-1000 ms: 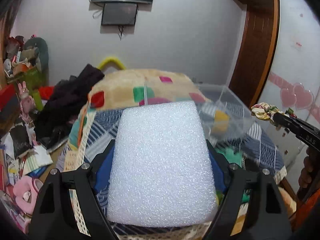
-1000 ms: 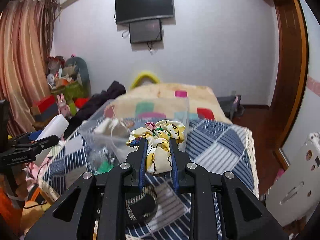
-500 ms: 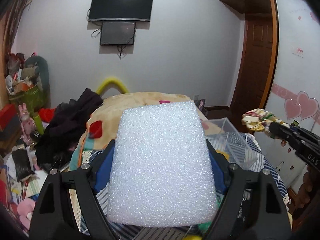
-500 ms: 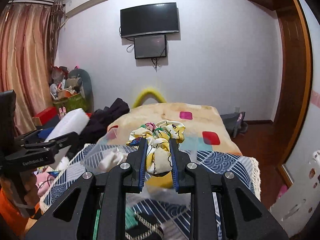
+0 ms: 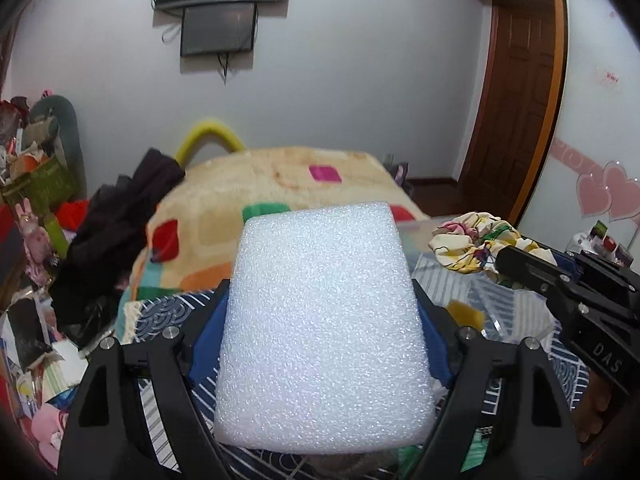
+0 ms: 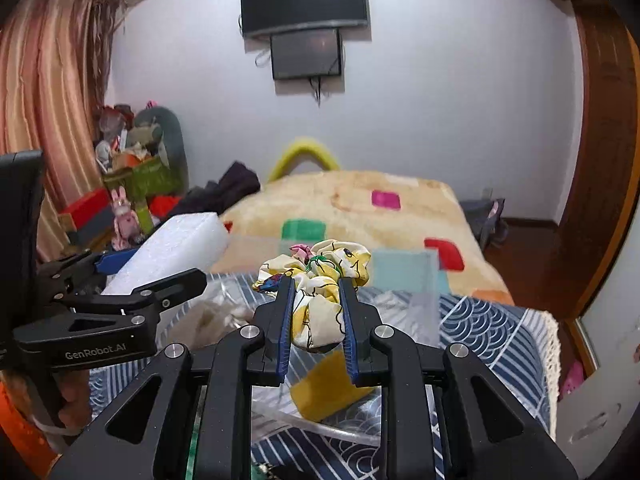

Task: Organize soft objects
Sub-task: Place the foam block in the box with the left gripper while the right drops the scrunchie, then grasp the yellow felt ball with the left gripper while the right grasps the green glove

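Left claw [image 5: 320,304] is pinching a white foam block [image 5: 324,320] between its blue-padded fingers; block is filling the middle of the left wrist view, held above the bed [image 5: 280,184]. In the right wrist view the same left claw [image 6: 156,276] is showing at left, the foam block [image 6: 172,248] sticking out forward past the fingertips, raised off the bedding.

Right claw [image 6: 316,280] is pressing its fingers onto a yellow floral scrunchie [image 6: 320,276]; fabric is bunching out above and below the blue pads. Scrunchie is hanging in the air over a clear plastic box [image 6: 404,280] that is sitting on the blue patterned cover [image 6: 488,328]. Seen from the left wrist, the right claw [image 5: 500,260] is coming in from the right edge with the scrunchie [image 5: 472,246] at its tip, just beside the foam block but not touching it, above the clear plastic box [image 5: 508,312].

A yellow piece [image 6: 328,388] is lying inside the box; what it is cannot be told.

Background: wall-mounted TV [image 6: 304,0], dark clothes pile [image 5: 116,224], clutter along the left wall, wooden door [image 5: 516,92], beige blanket with coloured squares [image 6: 360,208] lying over the far part of the bed
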A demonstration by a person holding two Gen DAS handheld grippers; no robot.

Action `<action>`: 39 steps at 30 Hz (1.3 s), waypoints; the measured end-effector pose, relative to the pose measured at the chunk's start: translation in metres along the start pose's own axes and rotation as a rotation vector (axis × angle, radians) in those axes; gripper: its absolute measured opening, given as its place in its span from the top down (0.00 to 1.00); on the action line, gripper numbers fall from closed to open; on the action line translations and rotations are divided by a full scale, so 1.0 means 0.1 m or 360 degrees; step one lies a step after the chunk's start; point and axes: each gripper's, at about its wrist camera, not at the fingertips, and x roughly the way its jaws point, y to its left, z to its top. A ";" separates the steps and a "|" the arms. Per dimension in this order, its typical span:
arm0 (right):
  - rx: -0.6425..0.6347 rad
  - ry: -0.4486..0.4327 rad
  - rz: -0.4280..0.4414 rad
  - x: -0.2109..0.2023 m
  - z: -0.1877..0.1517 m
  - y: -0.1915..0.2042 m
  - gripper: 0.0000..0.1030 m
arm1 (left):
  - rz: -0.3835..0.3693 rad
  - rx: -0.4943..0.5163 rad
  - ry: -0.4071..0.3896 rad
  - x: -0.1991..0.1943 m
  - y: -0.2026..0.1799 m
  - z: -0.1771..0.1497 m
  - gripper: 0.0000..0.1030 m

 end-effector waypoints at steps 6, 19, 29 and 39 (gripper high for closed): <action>-0.0004 0.0167 -0.0014 0.24 -0.11 -0.06 0.81 | 0.0009 0.0019 0.0076 0.27 -0.06 -0.09 0.21; -0.0046 0.0191 -0.0005 0.13 -0.09 -0.03 0.52 | -0.0103 -0.0052 0.0187 0.23 -0.02 -0.13 0.09; -0.0050 0.0021 -0.0042 -0.29 0.08 0.04 0.30 | -0.0115 -0.0033 0.0075 -0.34 -0.05 -0.07 0.01; -0.0094 -0.0039 -0.0039 -0.61 -0.14 0.23 0.24 | -0.0021 0.0056 -0.0036 -0.88 -0.02 -0.31 0.00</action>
